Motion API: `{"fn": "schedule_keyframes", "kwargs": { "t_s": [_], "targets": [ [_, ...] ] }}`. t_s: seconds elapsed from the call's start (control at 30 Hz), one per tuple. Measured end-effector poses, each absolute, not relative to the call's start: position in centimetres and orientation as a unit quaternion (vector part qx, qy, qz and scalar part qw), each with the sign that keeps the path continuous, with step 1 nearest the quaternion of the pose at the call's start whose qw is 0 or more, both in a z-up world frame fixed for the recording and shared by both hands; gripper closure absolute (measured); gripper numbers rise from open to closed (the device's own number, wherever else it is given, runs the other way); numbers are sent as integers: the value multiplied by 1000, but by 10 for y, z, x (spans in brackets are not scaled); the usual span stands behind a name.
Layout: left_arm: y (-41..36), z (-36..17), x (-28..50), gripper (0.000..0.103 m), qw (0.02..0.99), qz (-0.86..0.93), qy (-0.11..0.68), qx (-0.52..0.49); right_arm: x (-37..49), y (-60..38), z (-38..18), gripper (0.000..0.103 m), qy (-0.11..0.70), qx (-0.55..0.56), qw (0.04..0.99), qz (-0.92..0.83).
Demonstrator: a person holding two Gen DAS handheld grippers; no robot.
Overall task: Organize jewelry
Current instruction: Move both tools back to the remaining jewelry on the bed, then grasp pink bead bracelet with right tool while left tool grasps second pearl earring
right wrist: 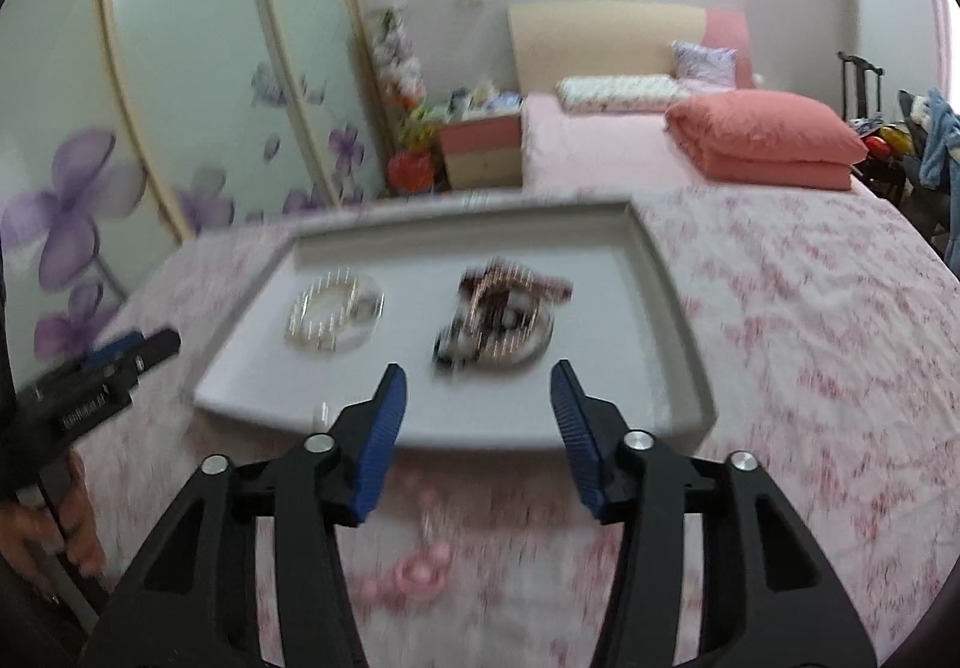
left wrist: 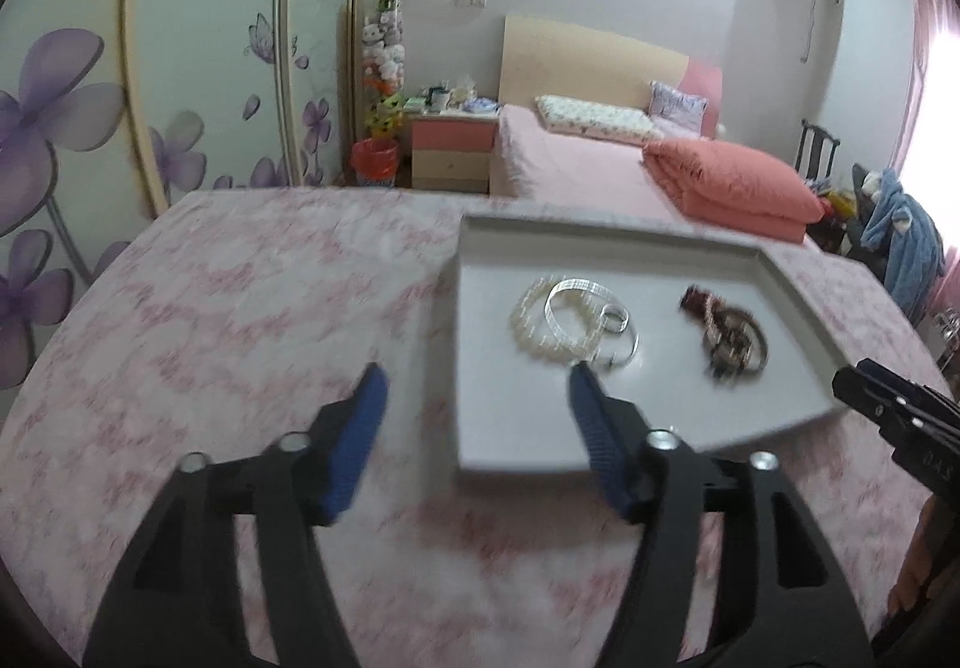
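Nearest the right wrist camera, a small pink ring-shaped trinket (right wrist: 420,578) lay on the pink floral bedspread (right wrist: 810,338), outside the tray and below the gap of the right gripper (right wrist: 477,389); blur left it unclear whether it was a hair tie or a piece of jewelry. The right gripper's blue-padded black jaws stood apart with nothing between them, aimed over the near rim of the shallow pale grey rectangular tray (right wrist: 678,416). The left gripper (left wrist: 474,389) likewise stood agape and empty, one pad over the bedspread, the other over the tray's near left corner.

On the tray floor, well apart from each other, lay two heaps; a pale one of a white pearl bracelet (left wrist: 534,332) tangled with silver bangles (left wrist: 606,320), just beyond the left gripper's right pad; and a dark one of brown and black beaded bracelets (right wrist: 498,314), just ahead of the right gripper.

Judging by this, the sorting was under way, light pieces in one group and dark in the other, and both hands were free between placements. The next move probably called for lowering the right gripper onto the pink trinket, closing on its rim, and lifting it into the tray; the soft cloth might give under the pads, so a shallow, steady approach seemed wise.

Farther off stood a bed with a folded coral quilt (left wrist: 732,188).
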State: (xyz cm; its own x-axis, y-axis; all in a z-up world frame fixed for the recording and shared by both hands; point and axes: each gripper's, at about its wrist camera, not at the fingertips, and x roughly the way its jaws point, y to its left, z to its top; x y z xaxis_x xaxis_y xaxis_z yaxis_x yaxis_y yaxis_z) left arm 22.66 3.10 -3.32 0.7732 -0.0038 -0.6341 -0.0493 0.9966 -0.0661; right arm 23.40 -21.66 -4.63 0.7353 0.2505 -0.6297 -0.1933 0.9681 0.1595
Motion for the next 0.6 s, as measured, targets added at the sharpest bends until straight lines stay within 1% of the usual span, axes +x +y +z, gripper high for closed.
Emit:
{"fn": "schedule_keyframes", "kwargs": {
  "t_s": [0.03, 0.17, 0.23, 0.37, 0.43, 0.47, 0.5, 0.53, 0.6],
  "targets": [
    [32, -36, 221, 28, 938, 10, 343, -39, 231, -213, -52, 57, 357, 33, 925, 122],
    [32, -48, 208, 17, 931, 7, 364, -28, 223, -200, -74, 59, 398, 0, 908, 129],
    [31, -52, 202, 15, 928, 8, 372, -21, 223, -195, -83, 61, 414, -9, 901, 128],
    [33, -59, 196, 13, 926, 8, 377, -21, 225, -189, -91, 67, 429, -21, 895, 125],
    [34, -62, 195, 13, 924, 10, 381, -24, 227, -189, -93, 72, 428, -27, 895, 122],
    [34, -62, 195, 13, 924, 10, 383, -24, 227, -189, -93, 73, 426, -33, 896, 119],
    [33, -63, 196, 13, 923, 10, 384, -24, 226, -188, -94, 77, 426, -34, 896, 120],
    [32, -63, 195, 13, 923, 8, 385, -22, 225, -187, -94, 83, 425, -35, 896, 122],
    [28, -64, 195, 13, 923, 6, 384, -17, 224, -186, -94, 83, 425, -41, 896, 124]
  ]
}}
